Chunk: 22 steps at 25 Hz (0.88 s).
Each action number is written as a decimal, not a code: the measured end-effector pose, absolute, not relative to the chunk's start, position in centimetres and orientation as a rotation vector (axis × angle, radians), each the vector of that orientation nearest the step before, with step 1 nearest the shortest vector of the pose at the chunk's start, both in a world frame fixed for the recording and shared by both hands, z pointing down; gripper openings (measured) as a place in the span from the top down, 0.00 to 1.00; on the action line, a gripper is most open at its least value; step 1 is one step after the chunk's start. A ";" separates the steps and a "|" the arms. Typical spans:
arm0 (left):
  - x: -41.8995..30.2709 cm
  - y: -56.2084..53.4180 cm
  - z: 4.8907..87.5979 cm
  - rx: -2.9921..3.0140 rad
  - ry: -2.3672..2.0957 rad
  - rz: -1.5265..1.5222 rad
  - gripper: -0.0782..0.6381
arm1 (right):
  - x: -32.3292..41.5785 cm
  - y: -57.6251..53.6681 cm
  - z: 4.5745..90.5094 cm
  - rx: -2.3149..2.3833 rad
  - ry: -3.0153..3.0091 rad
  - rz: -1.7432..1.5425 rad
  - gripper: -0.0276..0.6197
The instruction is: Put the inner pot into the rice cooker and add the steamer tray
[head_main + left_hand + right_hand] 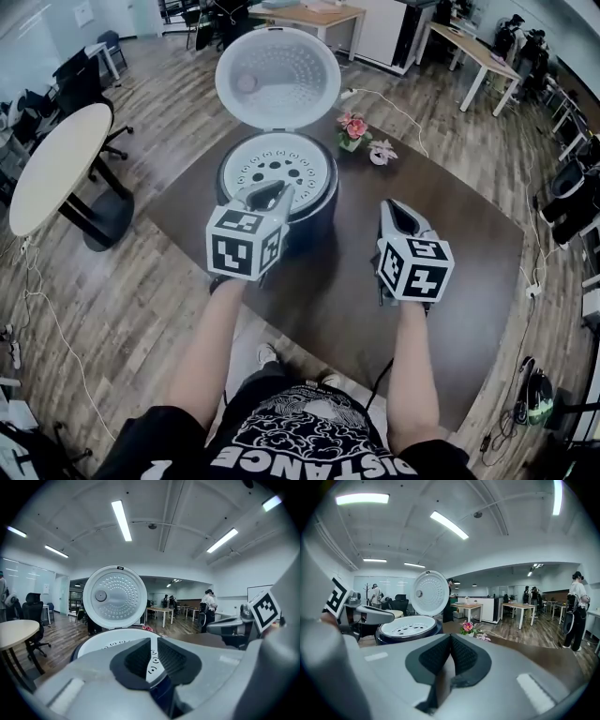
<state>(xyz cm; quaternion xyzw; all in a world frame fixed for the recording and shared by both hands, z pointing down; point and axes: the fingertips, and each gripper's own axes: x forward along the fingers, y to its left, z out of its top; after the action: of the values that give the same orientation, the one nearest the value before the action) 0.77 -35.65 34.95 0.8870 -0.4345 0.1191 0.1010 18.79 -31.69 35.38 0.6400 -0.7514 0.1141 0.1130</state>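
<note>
The dark rice cooker [317, 217] stands on the brown table [469, 281] with its round lid [277, 77] swung up. A white perforated steamer tray [277, 167] sits in its mouth and hides whatever lies under it; no inner pot shows. My left gripper [277, 193] hovers over the cooker's near rim, a narrow gap between its pads and nothing in it. Through that gap in the left gripper view [153, 641] the tray [112, 641] shows. My right gripper [397, 208] is above the table to the cooker's right, shut and empty; its pads meet in the right gripper view [450, 637].
A small pot of pink flowers [353, 129] and a pale flower [382, 152] stand on the table behind the cooker. A round light table [54, 164] with office chairs is on the left. Desks and people stand at the far end of the room.
</note>
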 end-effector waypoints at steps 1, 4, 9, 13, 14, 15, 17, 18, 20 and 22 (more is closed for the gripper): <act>0.9 -35.5 35.0 2.621 -1.285 0.353 0.83 | 19.1 -31.4 35.3 1.882 -2.206 0.332 0.95; 1.3 -35.1 35.1 2.620 -1.287 0.359 0.85 | 19.8 -30.8 35.2 1.889 -2.210 0.323 0.95; 2.2 -34.7 35.2 2.631 -1.283 0.364 0.87 | 20.9 -30.1 35.3 1.894 -2.196 0.308 0.96; 2.6 -34.5 35.2 2.636 -1.272 0.369 0.89 | 21.3 -29.5 35.2 1.900 -2.192 0.299 0.96; 2.8 -34.5 35.2 2.640 -1.268 0.369 0.89 | 21.5 -29.4 35.2 1.904 -2.190 0.300 0.96; 2.9 -34.5 35.2 2.643 -1.266 0.369 0.89 | 21.7 -29.3 35.2 1.909 -2.187 0.301 0.96; 3.1 -34.4 35.3 2.647 -1.262 0.367 0.89 | 22.0 -29.1 35.2 1.918 -2.181 0.301 0.96; 3.2 -34.4 35.3 2.648 -1.260 0.366 0.89 | 22.2 -29.0 35.2 1.921 -2.179 0.300 0.96; 3.4 -34.5 35.3 2.646 -1.257 0.363 0.89 | 22.4 -28.9 35.0 1.926 -2.176 0.297 0.96; 3.5 -34.5 35.2 2.646 -1.255 0.364 0.89 | 22.7 -28.9 34.9 1.930 -2.174 0.296 0.96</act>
<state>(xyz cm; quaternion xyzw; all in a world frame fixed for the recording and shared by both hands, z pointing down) 3.54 -34.51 35.24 0.8925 -0.4233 0.1229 0.0953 22.66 -28.89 34.92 0.6564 -0.7396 0.1007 0.1094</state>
